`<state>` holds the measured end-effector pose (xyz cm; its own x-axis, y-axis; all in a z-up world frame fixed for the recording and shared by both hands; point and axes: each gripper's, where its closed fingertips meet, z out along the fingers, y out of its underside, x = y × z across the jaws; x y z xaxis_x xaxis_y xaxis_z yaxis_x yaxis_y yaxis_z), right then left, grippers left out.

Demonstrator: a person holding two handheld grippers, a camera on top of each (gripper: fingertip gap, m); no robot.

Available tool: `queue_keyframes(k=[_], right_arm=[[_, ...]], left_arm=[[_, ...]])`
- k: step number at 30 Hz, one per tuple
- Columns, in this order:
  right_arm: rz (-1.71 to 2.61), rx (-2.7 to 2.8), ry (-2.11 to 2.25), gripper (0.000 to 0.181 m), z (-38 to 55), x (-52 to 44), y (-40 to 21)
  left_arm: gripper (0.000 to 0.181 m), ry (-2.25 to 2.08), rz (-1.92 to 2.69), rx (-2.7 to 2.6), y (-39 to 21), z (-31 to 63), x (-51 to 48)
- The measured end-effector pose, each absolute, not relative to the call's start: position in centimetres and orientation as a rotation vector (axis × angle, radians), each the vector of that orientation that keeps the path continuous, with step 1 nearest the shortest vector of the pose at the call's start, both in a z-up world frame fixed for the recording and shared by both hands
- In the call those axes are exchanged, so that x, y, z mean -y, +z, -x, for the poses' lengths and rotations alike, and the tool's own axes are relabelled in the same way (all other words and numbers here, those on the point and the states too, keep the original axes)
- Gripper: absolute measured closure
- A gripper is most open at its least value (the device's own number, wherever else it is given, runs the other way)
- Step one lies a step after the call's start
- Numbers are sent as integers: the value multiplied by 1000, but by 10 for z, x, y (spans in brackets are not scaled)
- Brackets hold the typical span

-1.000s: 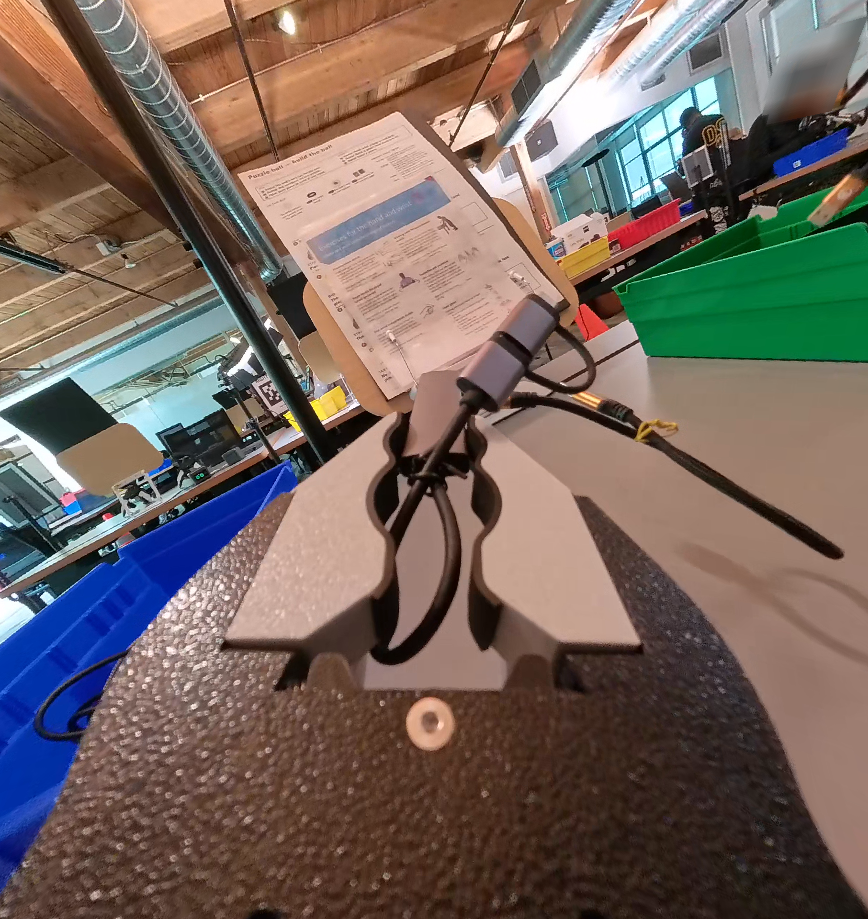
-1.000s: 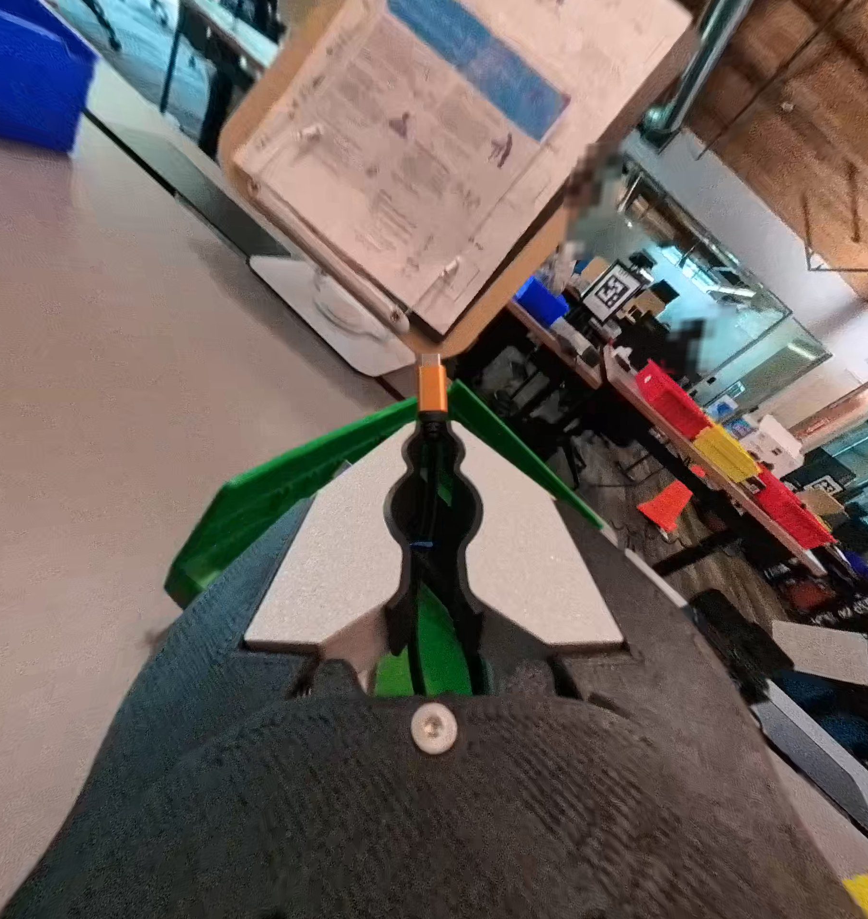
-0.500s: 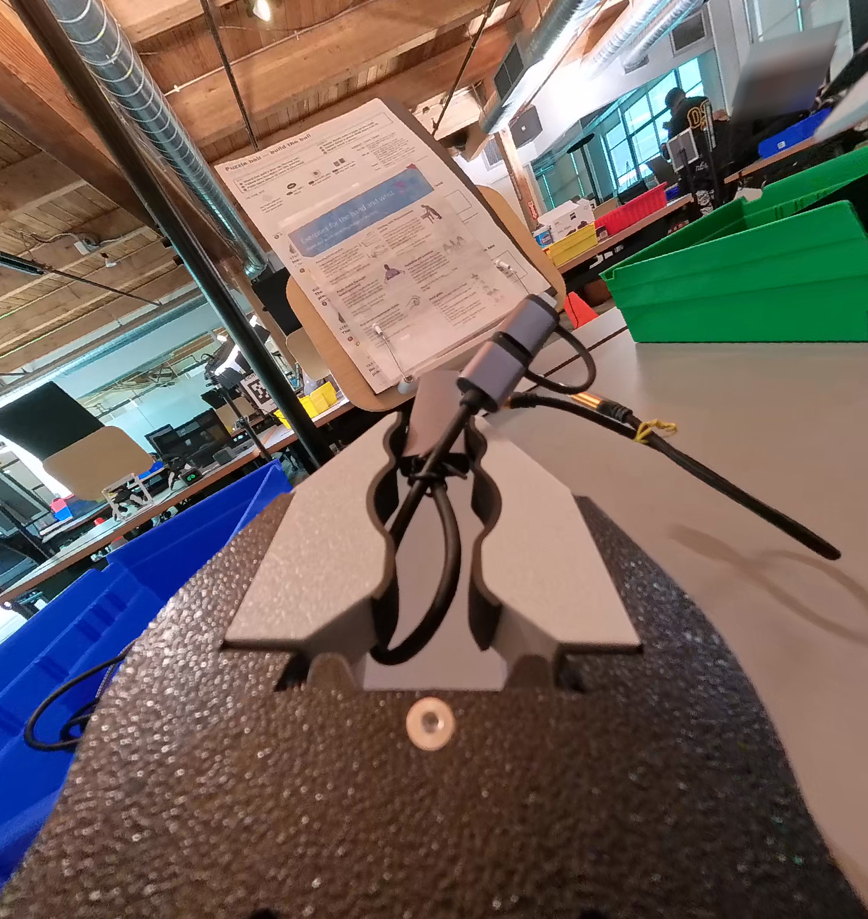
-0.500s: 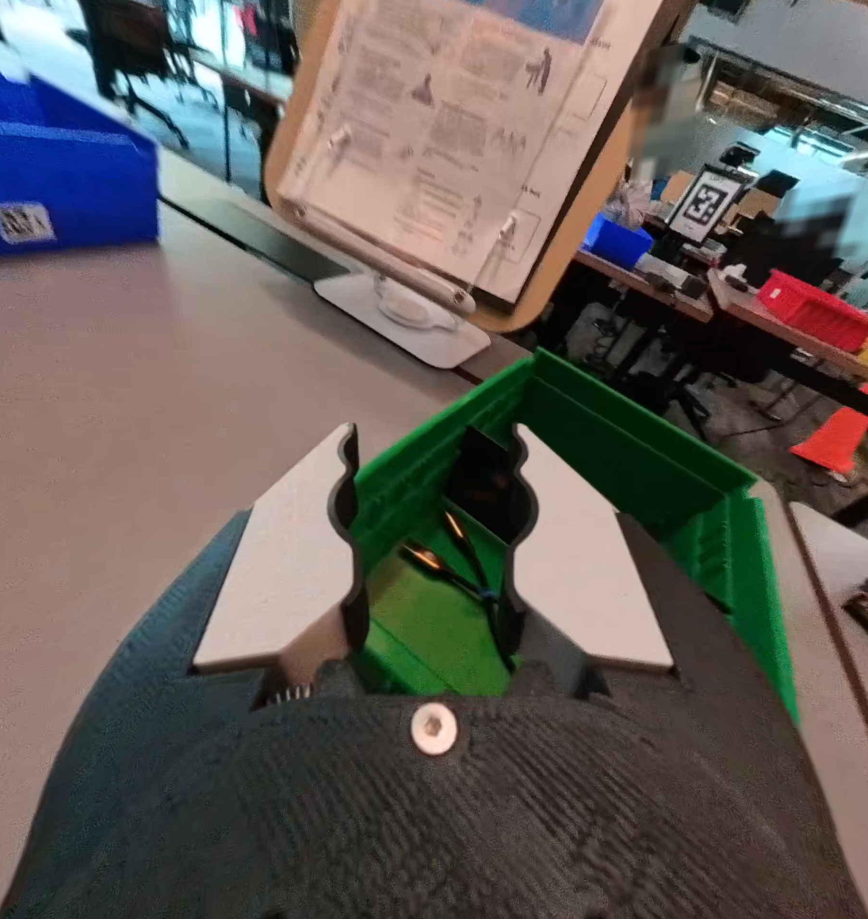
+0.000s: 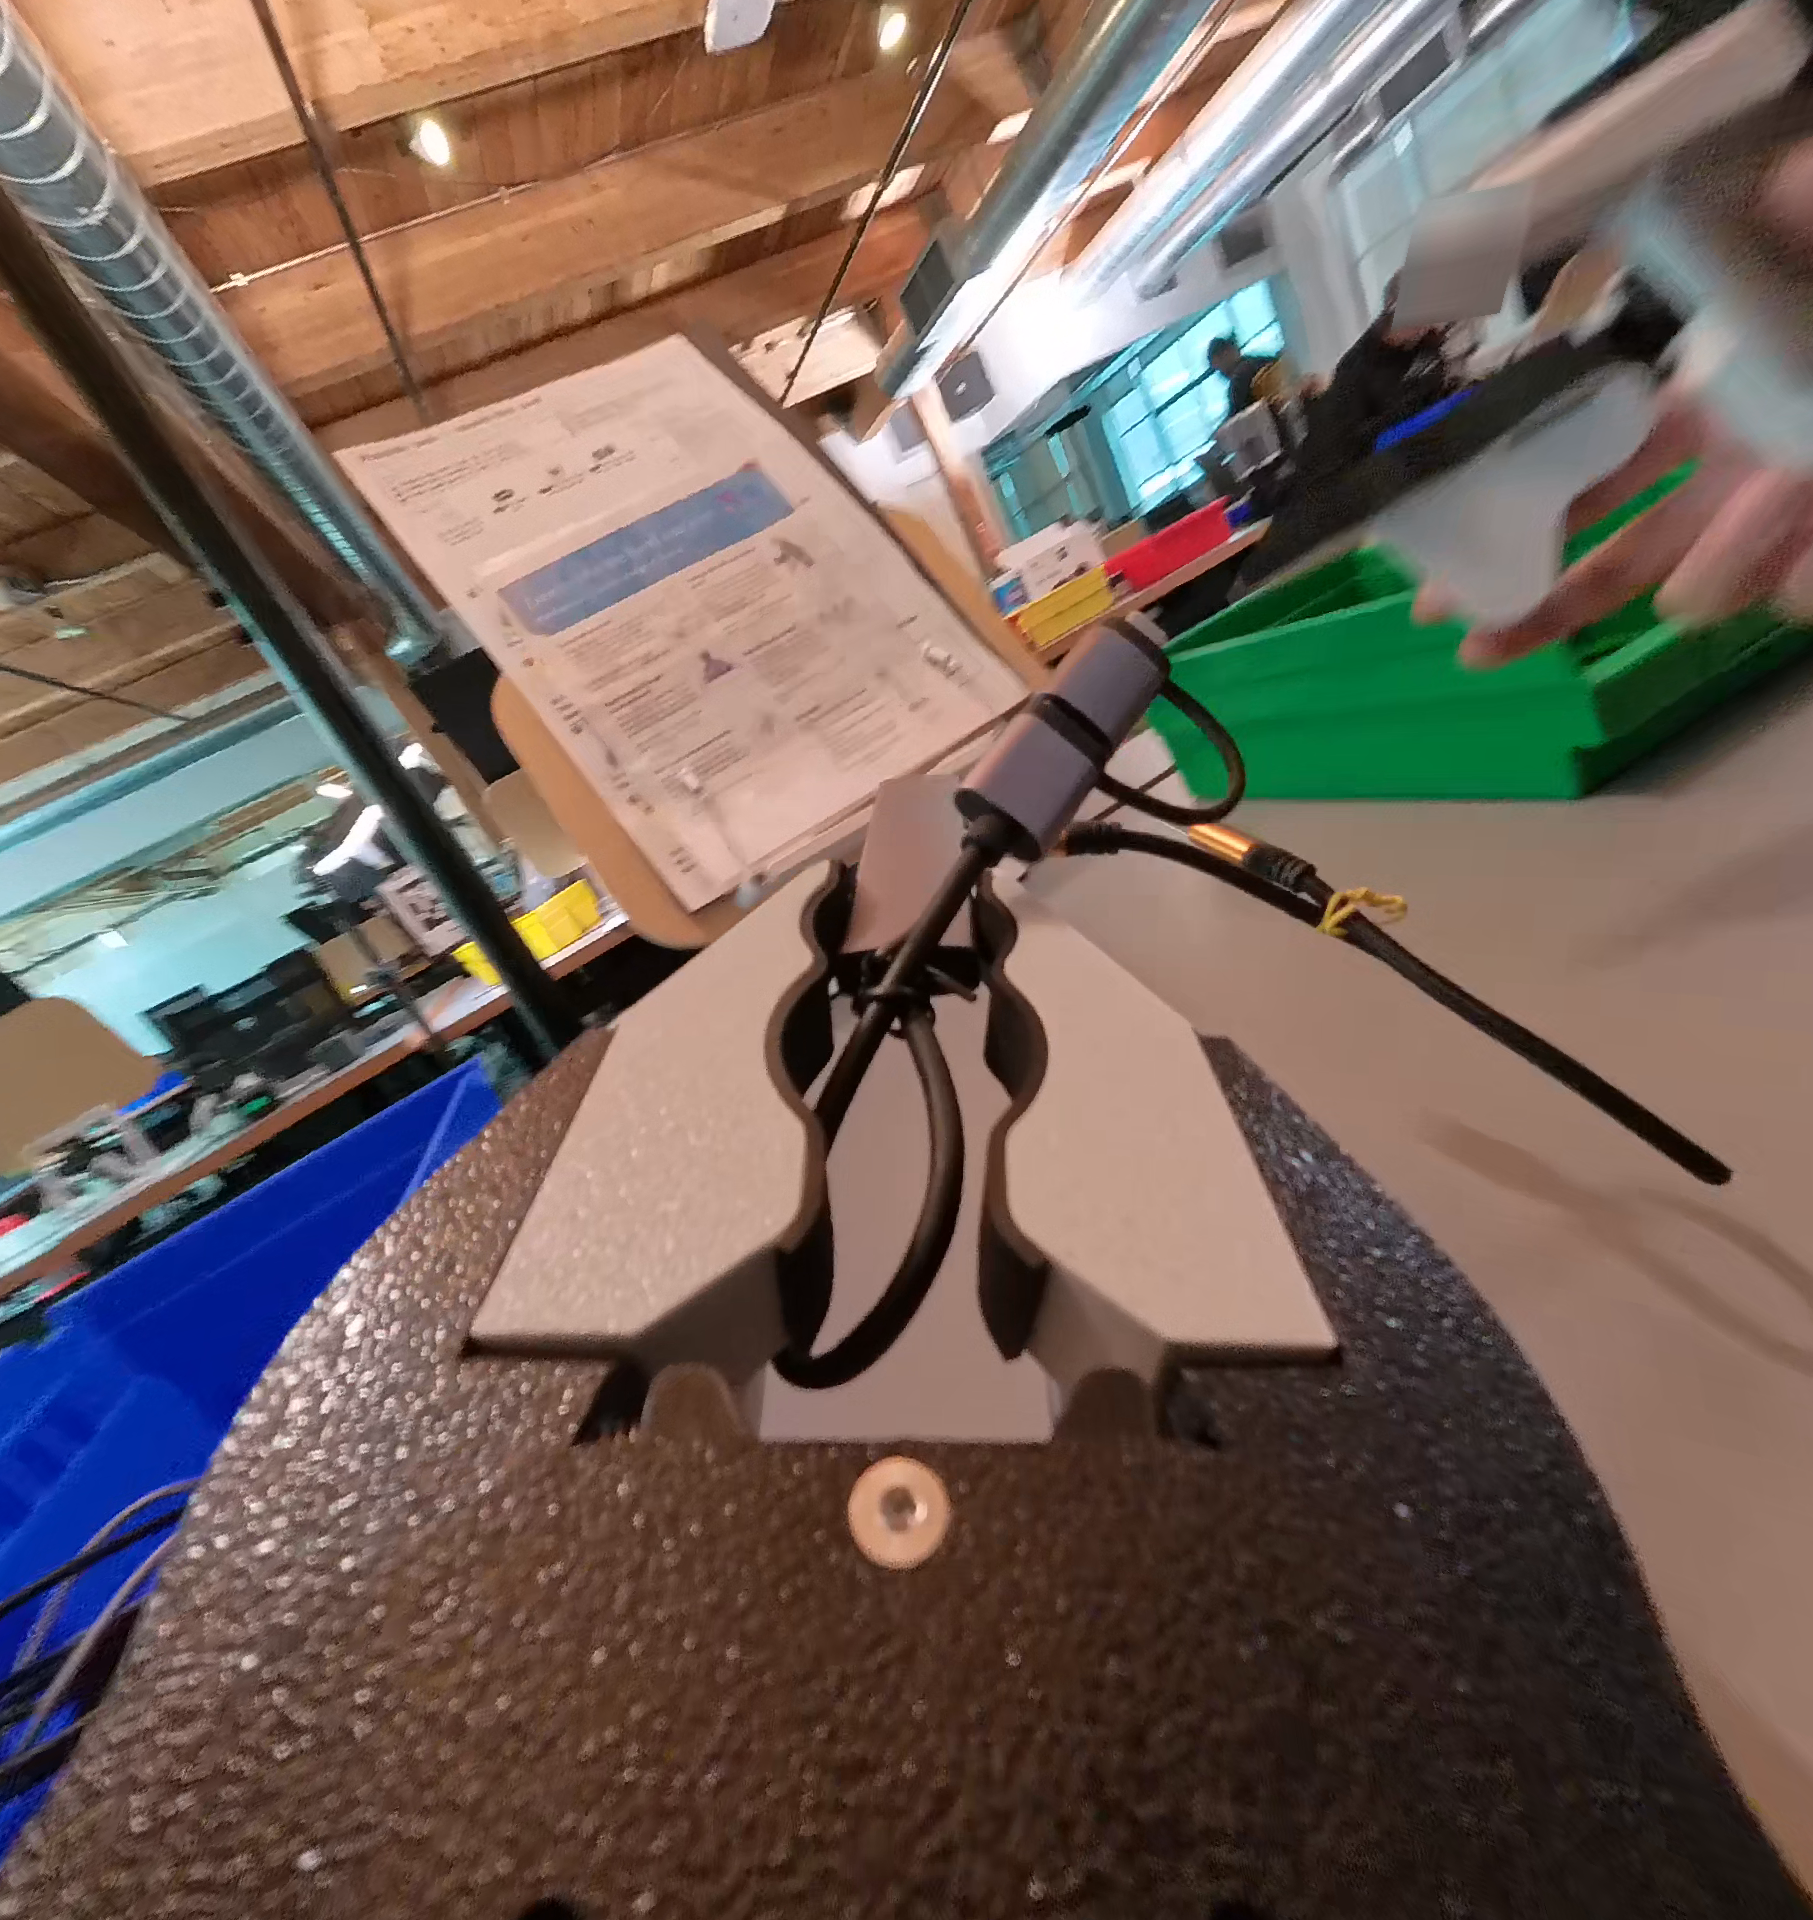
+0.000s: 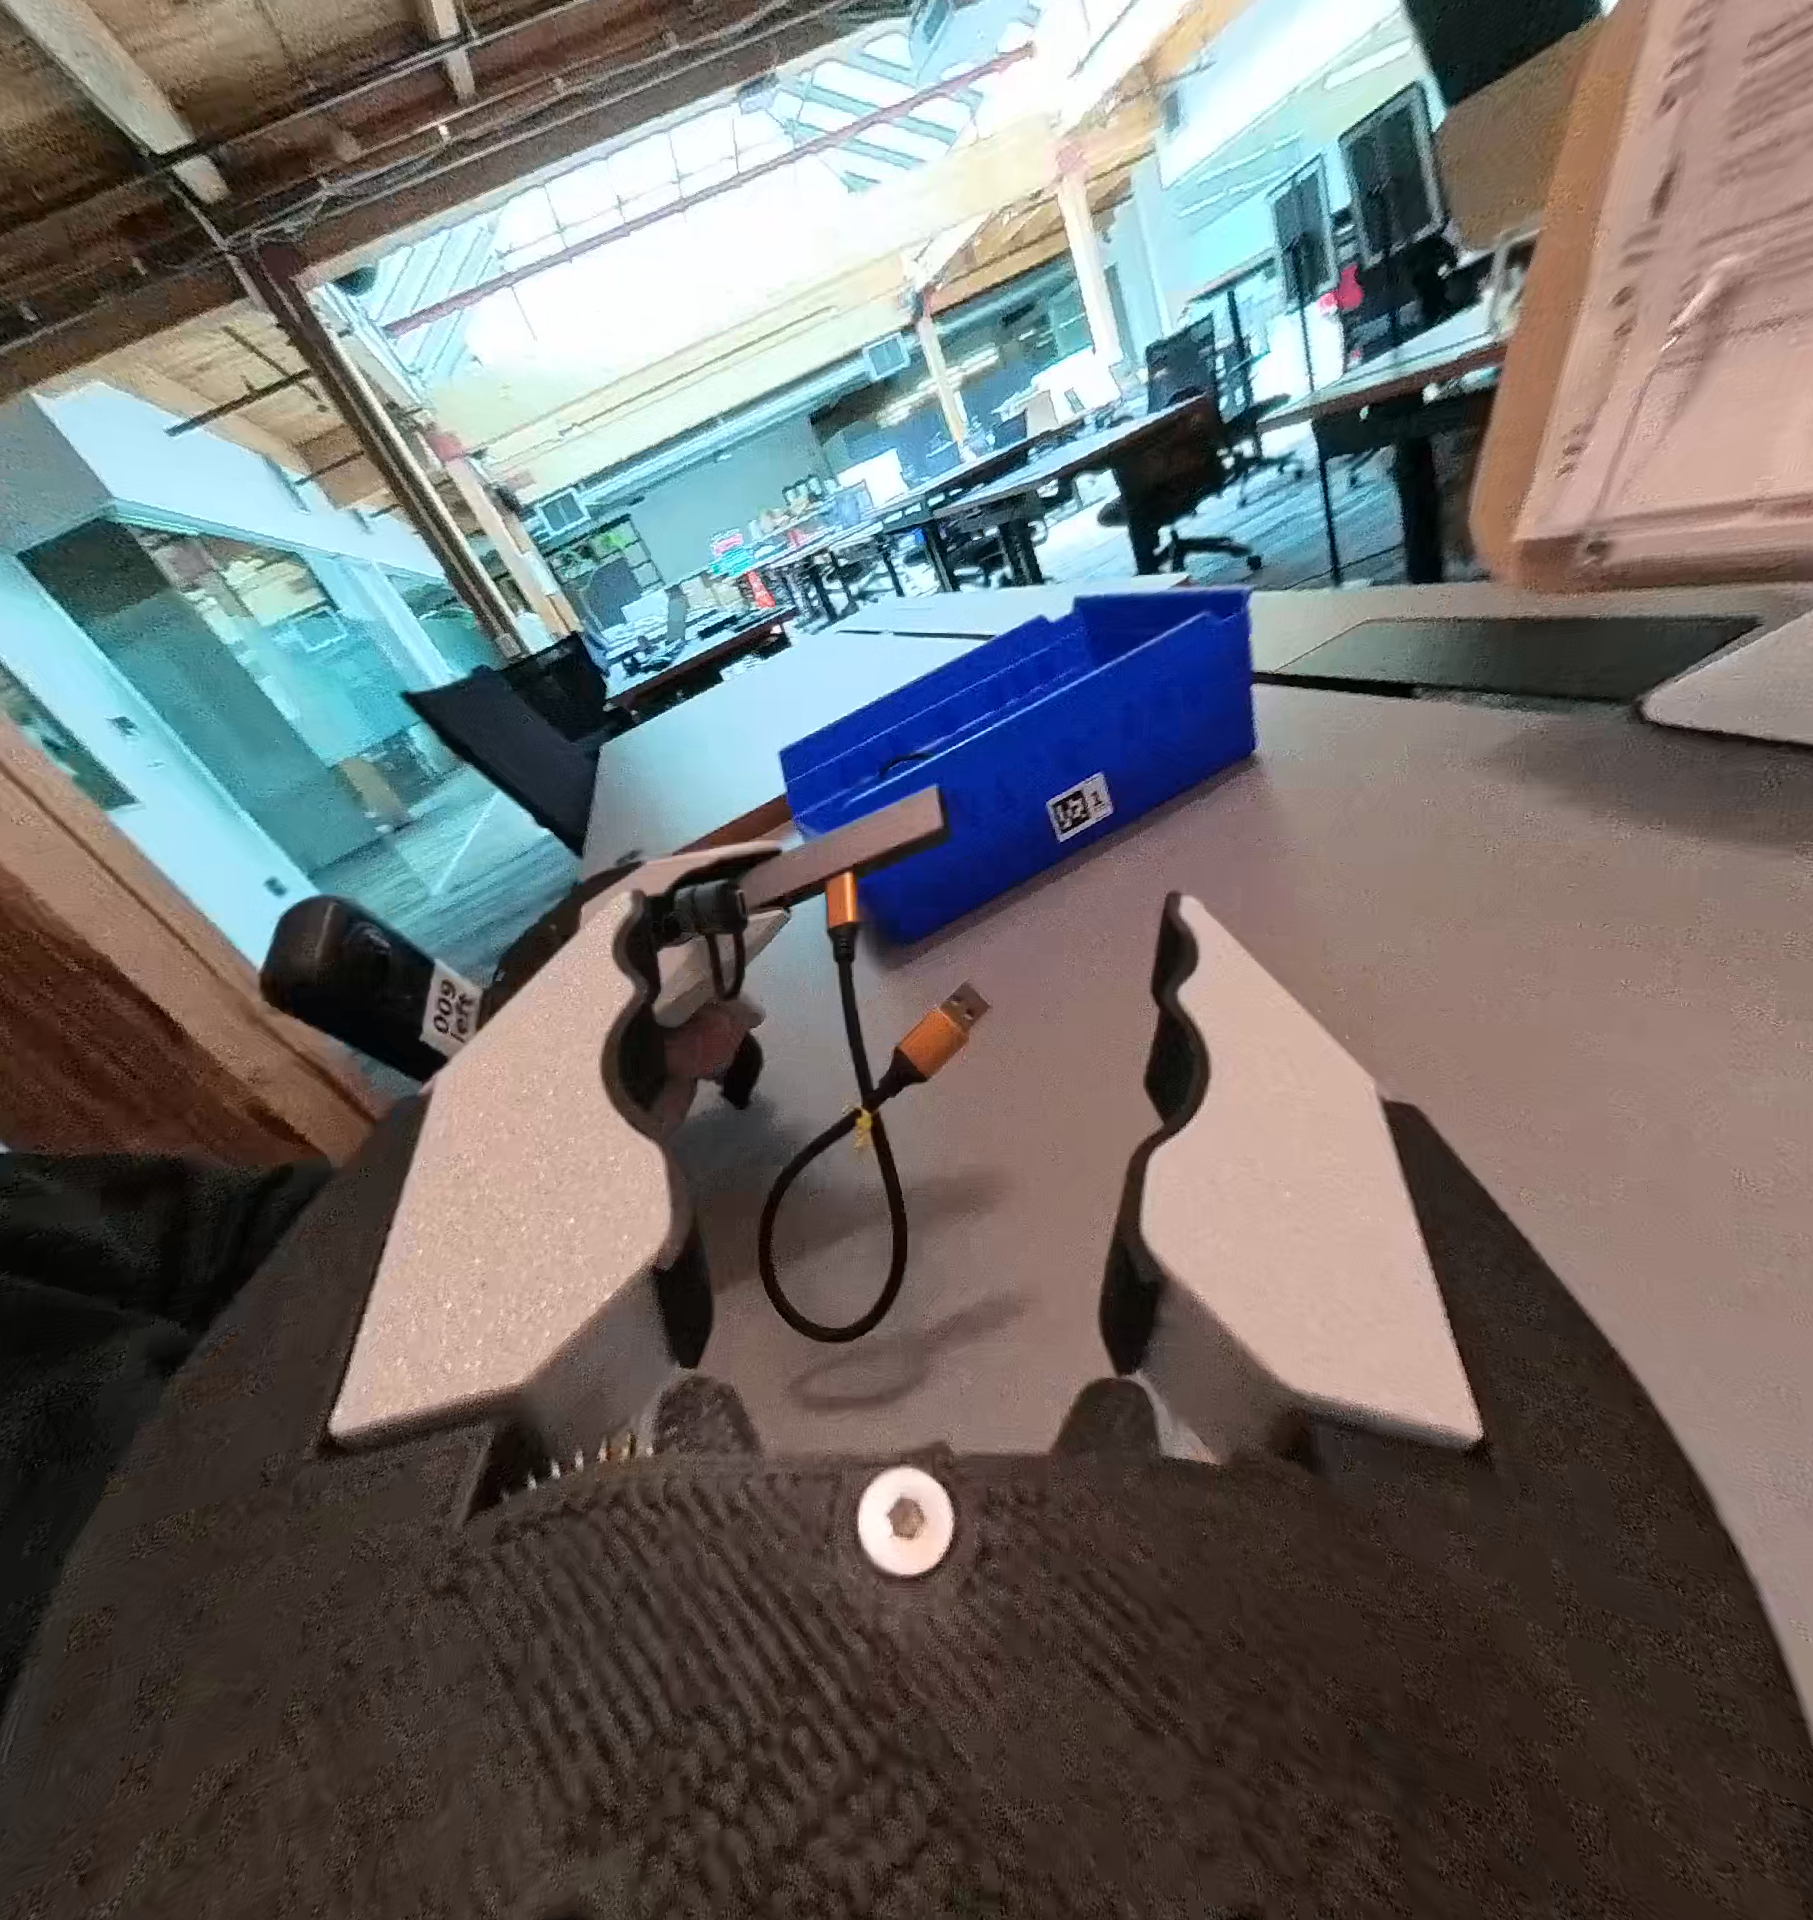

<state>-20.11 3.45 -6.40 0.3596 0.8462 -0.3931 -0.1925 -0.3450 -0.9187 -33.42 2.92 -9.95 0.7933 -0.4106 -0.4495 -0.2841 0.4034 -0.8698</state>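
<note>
Left tool (image 5: 907,914) clamps a grey hub (image 5: 907,847) trailing an orange-plugged cable (image 6: 850,1143).

The left gripper (image 5: 907,925) has matt grey fingers (image 5: 673,1153) with a fine grain and a rough, pebbled black body. It pinches a matt grey metal hub (image 5: 907,868) with a smooth black rubbery lead (image 5: 912,1195). A braided black cable (image 6: 860,1153) has shiny orange metal plugs. The bins (image 6: 1027,748) are glossy plastic; the table (image 6: 1504,935) is smooth, matt grey. The right gripper (image 6: 907,935) looks ribbed.
</note>
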Motion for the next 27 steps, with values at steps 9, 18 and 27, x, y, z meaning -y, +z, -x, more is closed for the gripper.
queue_keyframes(k=[9, 18, 27], right_arm=[[1613, 597, 1739, 97, 262, -9, -102], [1366, 551, 2363, 122, 287, 37, -82], [1403, 667, 2004, 130, 266, 25, -77]], left_arm=[[159, -624, 953, -797, -45, 304, 29], [159, -798, 903, -866, -49, 304, 41], [159, -528, 1011, -1053, -84, 286, 30]])
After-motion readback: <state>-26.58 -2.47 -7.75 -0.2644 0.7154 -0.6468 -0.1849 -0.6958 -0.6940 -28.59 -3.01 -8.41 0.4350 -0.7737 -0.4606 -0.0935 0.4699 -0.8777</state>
